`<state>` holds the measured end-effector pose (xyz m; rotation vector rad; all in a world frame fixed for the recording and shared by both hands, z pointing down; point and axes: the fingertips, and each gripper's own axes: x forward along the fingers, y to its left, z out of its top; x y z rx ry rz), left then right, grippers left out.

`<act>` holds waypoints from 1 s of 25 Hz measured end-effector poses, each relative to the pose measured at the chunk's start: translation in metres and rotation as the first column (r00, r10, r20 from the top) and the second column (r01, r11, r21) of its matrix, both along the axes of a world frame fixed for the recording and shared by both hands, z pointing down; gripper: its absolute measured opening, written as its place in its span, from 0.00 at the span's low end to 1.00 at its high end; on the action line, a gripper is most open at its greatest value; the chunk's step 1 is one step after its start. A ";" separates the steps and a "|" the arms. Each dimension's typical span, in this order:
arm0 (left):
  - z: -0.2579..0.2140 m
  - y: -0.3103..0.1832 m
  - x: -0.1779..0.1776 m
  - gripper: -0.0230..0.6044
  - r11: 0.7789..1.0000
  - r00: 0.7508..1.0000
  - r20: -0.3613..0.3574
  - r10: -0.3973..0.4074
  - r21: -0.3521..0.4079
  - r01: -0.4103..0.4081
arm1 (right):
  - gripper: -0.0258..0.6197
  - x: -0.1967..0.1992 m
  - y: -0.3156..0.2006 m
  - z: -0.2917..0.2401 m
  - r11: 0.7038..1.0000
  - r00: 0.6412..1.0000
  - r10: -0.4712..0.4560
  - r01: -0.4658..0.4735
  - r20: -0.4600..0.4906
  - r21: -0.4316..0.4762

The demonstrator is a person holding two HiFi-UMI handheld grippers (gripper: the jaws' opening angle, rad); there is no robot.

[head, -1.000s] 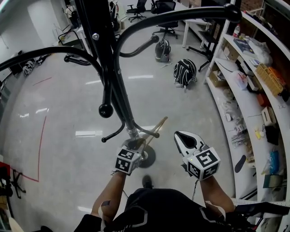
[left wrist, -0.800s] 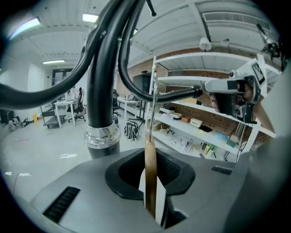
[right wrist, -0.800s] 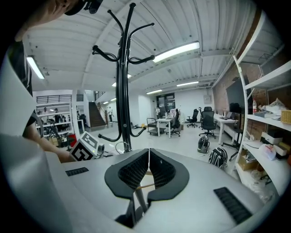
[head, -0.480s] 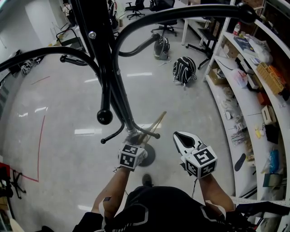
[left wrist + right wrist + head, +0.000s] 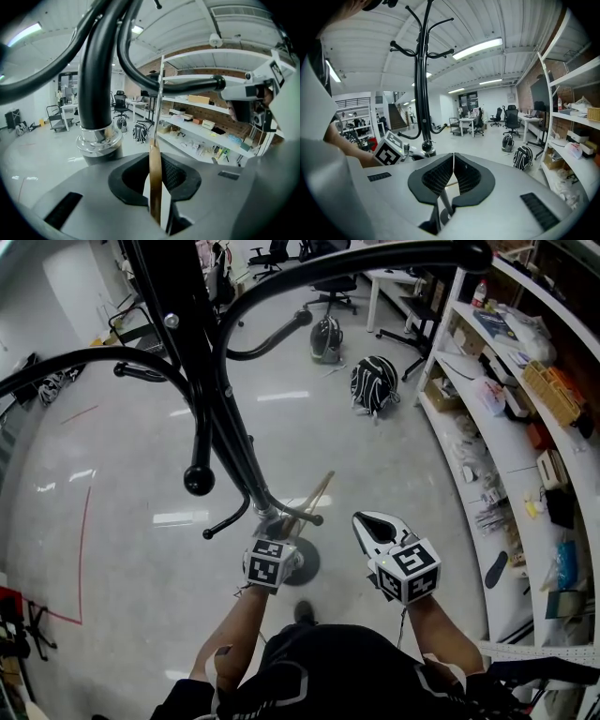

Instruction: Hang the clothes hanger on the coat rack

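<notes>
The black coat rack rises right in front of me, its curved arms spreading overhead. My left gripper is close to the pole, just below a low arm, and is shut on a wooden clothes hanger. In the left gripper view the hanger stands edge-on between the jaws. Its metal hook points up beside the pole and a knob-ended arm. My right gripper hovers to the right of the rack, shut with nothing in it. Its pads meet at the tips.
The rack's round base sits on the glossy floor under my hands. White shelves crowded with boxes run along the right. A striped backpack, another bag and office chairs lie further off.
Both grippers have sunk slightly. The left one still grips the hanger near the pole, and the right one stays shut.
</notes>
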<state>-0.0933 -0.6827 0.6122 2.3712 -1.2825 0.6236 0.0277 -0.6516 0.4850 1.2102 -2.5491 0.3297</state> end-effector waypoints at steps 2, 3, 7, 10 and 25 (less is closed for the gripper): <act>0.003 0.000 0.000 0.12 1.000 1.000 0.003 -0.004 -0.006 0.004 | 0.05 0.000 0.000 0.006 1.000 1.000 -0.001 0.001 0.000 -0.014; 0.004 0.001 0.000 0.12 1.000 1.000 0.002 -0.004 -0.006 0.004 | 0.05 0.000 0.001 0.008 1.000 1.000 0.000 0.000 0.001 -0.018; 0.006 0.001 0.002 0.12 1.000 1.000 0.006 0.001 0.003 -0.001 | 0.05 0.003 0.004 0.014 0.999 1.000 0.005 -0.005 -0.002 -0.032; 0.006 -0.001 0.001 0.12 1.000 1.000 0.026 -0.001 0.017 0.001 | 0.05 0.005 0.005 0.016 0.999 1.000 0.009 -0.009 -0.003 -0.036; -0.007 0.001 0.001 0.12 0.994 0.999 0.047 0.004 0.111 -0.010 | 0.05 0.005 0.016 0.009 1.000 1.000 -0.007 0.007 -0.007 -0.022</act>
